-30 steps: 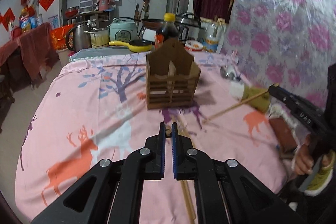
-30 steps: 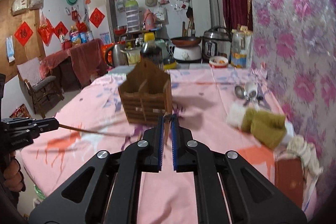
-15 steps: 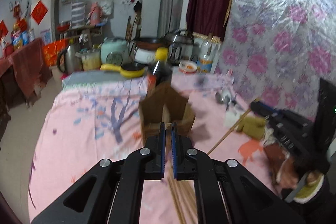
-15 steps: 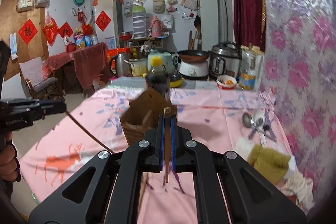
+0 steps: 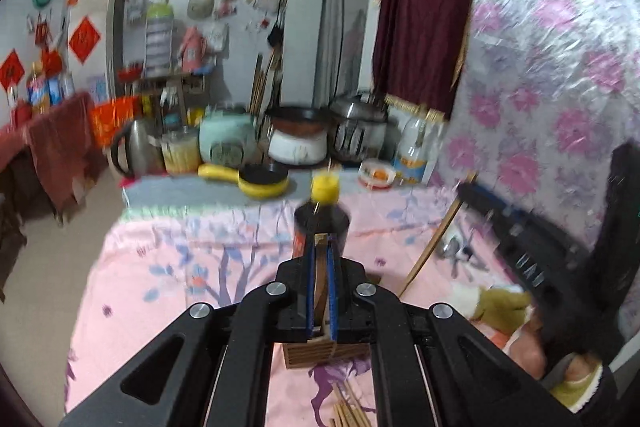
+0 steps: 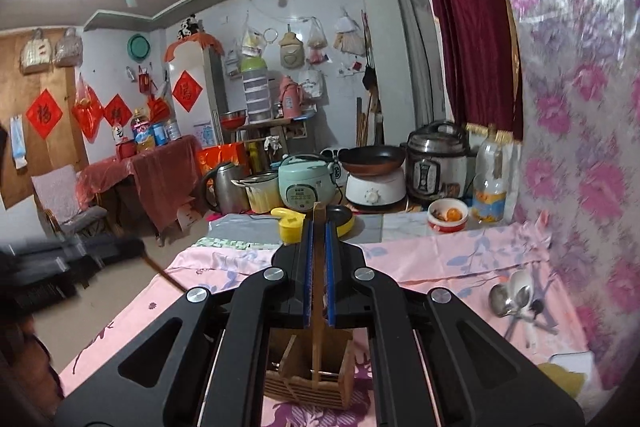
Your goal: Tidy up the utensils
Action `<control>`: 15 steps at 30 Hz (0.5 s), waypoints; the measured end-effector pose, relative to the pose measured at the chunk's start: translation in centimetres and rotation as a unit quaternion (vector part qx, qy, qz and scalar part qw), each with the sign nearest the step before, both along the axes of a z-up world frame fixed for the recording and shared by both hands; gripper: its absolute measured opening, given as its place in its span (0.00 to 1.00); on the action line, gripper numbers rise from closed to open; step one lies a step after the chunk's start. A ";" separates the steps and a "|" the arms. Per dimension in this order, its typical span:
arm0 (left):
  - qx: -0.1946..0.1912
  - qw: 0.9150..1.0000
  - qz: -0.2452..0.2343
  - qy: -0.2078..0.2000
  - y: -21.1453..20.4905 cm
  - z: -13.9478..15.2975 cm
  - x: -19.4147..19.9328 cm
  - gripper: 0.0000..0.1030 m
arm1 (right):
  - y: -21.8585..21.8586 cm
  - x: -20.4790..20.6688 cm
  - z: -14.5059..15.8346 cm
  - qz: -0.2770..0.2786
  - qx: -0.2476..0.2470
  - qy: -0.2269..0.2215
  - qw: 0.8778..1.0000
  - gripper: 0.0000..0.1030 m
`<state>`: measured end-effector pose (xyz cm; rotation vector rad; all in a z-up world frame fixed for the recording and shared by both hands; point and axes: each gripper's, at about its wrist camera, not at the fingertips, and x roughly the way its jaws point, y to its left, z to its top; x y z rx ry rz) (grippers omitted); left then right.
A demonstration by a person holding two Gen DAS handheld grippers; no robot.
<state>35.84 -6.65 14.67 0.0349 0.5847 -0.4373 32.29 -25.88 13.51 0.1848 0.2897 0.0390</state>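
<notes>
Two grippers, left gripper [image 5: 320, 291] and right gripper [image 6: 316, 267], each clamp one chopstick [image 6: 319, 267] above the wooden holder [image 6: 308, 379]; you're tilted over it, so a skewed drop could miss its compartments; spare chopsticks [image 5: 348, 409] lie just beside the holder.

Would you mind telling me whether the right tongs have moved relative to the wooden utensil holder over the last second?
Yes. The right tongs have risen and advanced: the wooden utensil holder, earlier ahead of the tips, now sits low beneath them.
</notes>
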 end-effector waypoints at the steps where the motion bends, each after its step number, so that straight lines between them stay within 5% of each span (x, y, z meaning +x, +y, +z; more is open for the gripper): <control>1: 0.004 1.000 0.000 0.009 0.0 -1.0 0.5 0.06 | -0.2 0.3 -0.3 -0.001 0.004 -0.001 1.000 0.06; 12: 0.010 0.998 0.013 0.054 0.4 -6.0 3.9 0.06 | -0.5 2.0 2.0 0.002 0.004 -0.029 1.000 0.06; 13: 0.007 0.998 0.014 0.058 0.6 -6.2 4.1 0.09 | -0.2 2.4 1.6 0.001 -0.001 -0.025 1.000 0.06; 15: 0.002 0.998 0.019 0.067 0.8 -6.6 4.3 0.38 | 0.3 3.4 -0.1 -0.002 -0.013 -0.005 1.000 0.06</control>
